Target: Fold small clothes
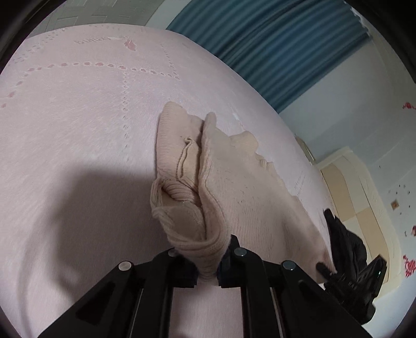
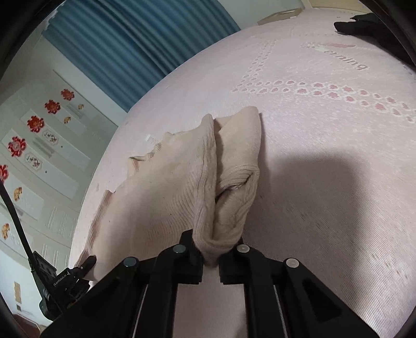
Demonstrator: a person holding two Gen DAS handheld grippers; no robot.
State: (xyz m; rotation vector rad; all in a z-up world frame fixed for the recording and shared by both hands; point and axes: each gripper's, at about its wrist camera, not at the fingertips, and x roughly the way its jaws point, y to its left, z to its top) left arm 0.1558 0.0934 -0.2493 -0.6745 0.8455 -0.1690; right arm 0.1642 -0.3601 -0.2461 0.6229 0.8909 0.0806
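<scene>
A small beige knitted garment (image 1: 234, 187) lies on the pink bedspread (image 1: 78, 130), its near edge lifted between both grippers. My left gripper (image 1: 208, 270) is shut on one bunched corner of it. My right gripper (image 2: 210, 262) is shut on the other corner of the same garment (image 2: 169, 187). The right gripper also shows at the right edge of the left wrist view (image 1: 325, 270), and the left gripper shows at the lower left of the right wrist view (image 2: 88, 262). The garment's far part rests on the bed in loose folds.
A blue curtain (image 1: 286, 46) hangs beyond the bed. A cream cabinet (image 1: 345, 197) stands by the wall. A dark cloth (image 2: 364, 24) lies at the bed's far edge. White wall panels with red flowers (image 2: 33, 122) are to the left in the right wrist view.
</scene>
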